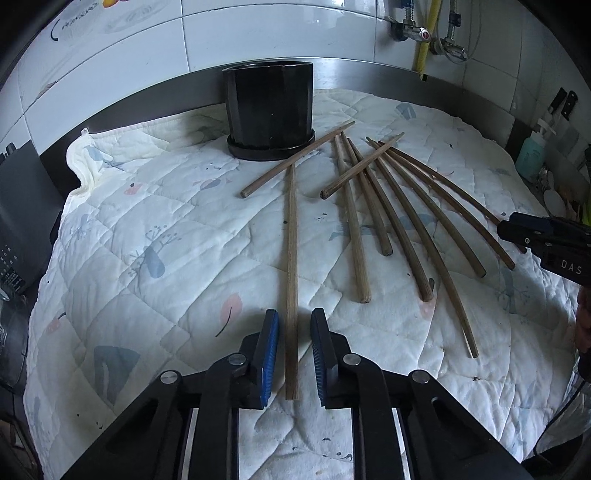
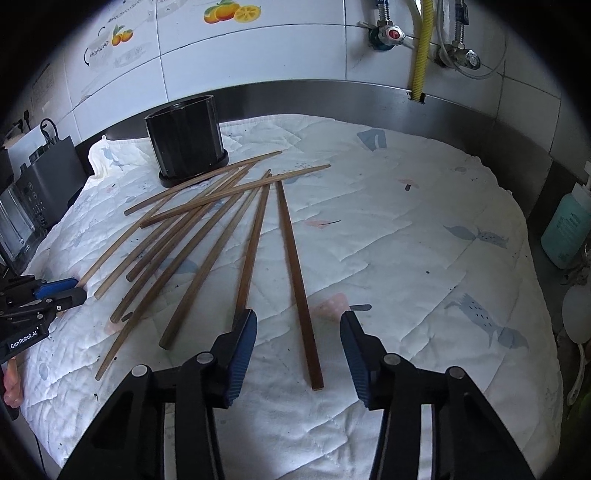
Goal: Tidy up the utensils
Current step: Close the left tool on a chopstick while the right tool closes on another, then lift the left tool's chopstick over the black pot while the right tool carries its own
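We are looking at a white tiled wall [image 2: 277, 55] bearing fruit decals [image 2: 232, 13], pipes and valves [image 2: 421, 40]; a steel backsplash [image 2: 332, 96] is edging the counter.

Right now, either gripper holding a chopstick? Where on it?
No. Left gripper straddles a chopstick near its thick end, pads clear. Right gripper likewise, chopstick.

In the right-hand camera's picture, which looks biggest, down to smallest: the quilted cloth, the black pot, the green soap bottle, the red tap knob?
1. Quilted cloth, which covers most of the picture.
2. Black pot.
3. Green soap bottle, partly cut off at the edge, so its rank against the pot is unsure.
4. Red tap knob, smallest.
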Demonstrator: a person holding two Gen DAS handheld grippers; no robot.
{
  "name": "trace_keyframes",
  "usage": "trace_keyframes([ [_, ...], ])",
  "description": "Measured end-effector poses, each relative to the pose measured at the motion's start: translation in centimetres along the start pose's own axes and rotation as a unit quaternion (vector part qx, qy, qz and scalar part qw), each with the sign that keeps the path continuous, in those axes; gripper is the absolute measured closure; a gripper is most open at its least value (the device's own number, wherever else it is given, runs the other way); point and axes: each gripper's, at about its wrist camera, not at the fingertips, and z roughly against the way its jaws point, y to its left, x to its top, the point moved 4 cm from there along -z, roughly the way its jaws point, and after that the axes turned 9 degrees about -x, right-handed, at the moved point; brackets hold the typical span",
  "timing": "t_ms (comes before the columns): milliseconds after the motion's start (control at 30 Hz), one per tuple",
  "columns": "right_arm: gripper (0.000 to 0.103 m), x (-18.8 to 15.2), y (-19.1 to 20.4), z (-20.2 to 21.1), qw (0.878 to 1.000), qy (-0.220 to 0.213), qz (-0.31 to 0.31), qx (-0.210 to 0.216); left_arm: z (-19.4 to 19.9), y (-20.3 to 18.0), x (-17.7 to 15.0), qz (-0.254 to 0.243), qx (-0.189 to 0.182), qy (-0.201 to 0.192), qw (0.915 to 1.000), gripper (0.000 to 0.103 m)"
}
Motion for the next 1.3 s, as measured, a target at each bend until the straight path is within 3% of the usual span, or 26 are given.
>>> trace_keyframes([
  [233, 0.063, -0.4, 0.7, -0.8, 0.999, 0.011, 0.028, -0.013, -0.3, -0.2, 0.3, -0.008, 0.006, -0.004, 0.9999, 0.088],
  [400, 0.085, -0.5, 1.7, -0.7, 0.998, 0.006, 0.062, -0.029, -0.5, -0.4, 0.5, -0.012, 0.007, -0.005, 0.9999, 0.094],
  [500, 0.092, -0.5, 2.0, -0.5, 0.997, 0.005, 0.070, -0.036, -0.5, -0.5, 0.5, -0.014, 0.007, -0.005, 0.9999, 0.096],
  [933, 0.094, 0.1, 1.8, 2.2, 0.998, -0.027, 0.045, -0.035, 1.8, 1.1, 0.8, 0.027, -0.036, -0.030, 0.9985, 0.097],
  [1300, 0.094, 1.8, 1.8, 5.9, 0.996, -0.077, 0.036, -0.027, 6.5, 0.1, 2.3, 0.010, -0.035, -0.068, 0.9971, 0.097],
])
